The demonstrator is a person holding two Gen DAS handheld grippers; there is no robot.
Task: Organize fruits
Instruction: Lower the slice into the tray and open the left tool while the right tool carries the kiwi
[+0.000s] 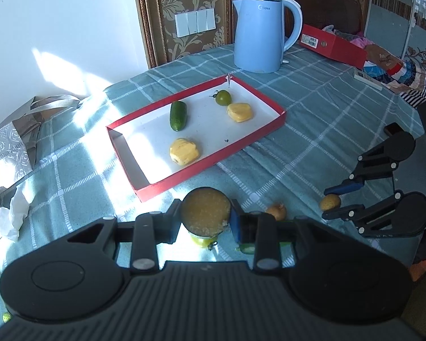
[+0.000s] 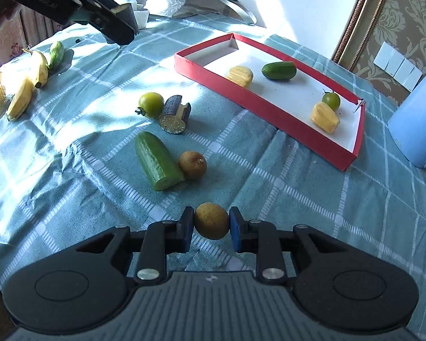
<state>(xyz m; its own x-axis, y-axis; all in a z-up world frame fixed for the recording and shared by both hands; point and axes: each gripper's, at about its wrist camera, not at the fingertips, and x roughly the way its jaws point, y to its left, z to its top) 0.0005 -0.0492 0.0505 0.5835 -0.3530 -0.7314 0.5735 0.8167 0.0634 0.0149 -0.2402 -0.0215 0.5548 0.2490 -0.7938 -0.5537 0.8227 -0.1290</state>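
The right hand-held gripper [image 2: 211, 225] pinches a small brown fruit [image 2: 211, 225] just above the tabletop [image 2: 298, 199]; the left hand-held gripper [image 1: 206, 217] pinches a cut eggplant piece [image 1: 205, 211]. Both should probably lift clear of the loose cucumber half [image 2: 159, 160], then lower into bare spots of the far red tray [image 2: 269, 105] before releasing.

A red-walled, white-floored tray [image 2: 269, 108] holds a small cucumber [image 2: 279, 70], a green tomato [image 2: 331, 100] and two yellow chunks [image 2: 240, 76], while a cut cucumber [image 2: 157, 160], brown round fruit [image 2: 192, 165], green tomato [image 2: 151, 104], dark-skinned piece [image 2: 174, 114] and bananas [image 2: 31, 82] lie outside it.
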